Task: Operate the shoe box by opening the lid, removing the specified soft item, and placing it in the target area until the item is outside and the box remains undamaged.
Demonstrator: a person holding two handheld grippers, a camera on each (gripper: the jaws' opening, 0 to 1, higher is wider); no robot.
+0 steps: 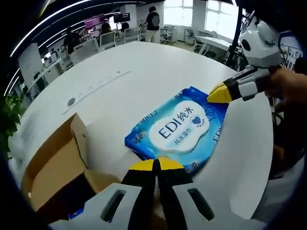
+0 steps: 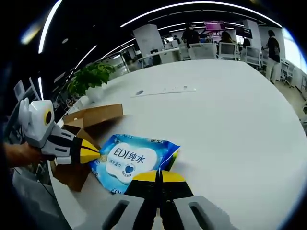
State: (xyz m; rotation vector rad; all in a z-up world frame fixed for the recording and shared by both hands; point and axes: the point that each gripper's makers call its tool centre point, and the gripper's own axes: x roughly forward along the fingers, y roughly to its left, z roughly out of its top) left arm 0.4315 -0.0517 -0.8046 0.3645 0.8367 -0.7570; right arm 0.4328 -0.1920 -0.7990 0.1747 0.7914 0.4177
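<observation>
A blue and white pack of wet wipes (image 1: 177,127) (image 2: 129,160) lies on the white table (image 1: 158,72) beside an open brown cardboard shoe box (image 1: 55,165) (image 2: 91,117). My left gripper (image 1: 156,165) is shut, its yellow tips pinching the pack's near edge. In the right gripper view the left gripper (image 2: 91,152) comes in from the left at the pack's left end. My right gripper (image 2: 158,176) is shut on the pack's opposite corner, and in the left gripper view it (image 1: 221,93) reaches in from the right. Something blue (image 1: 74,213) shows inside the box.
A flat grey cable strip (image 1: 103,80) (image 2: 165,91) is set into the table beyond the pack. The table's edge (image 1: 261,158) runs close on the right gripper's side. A green plant (image 2: 93,76) stands past the box. Desks, chairs and people are far behind.
</observation>
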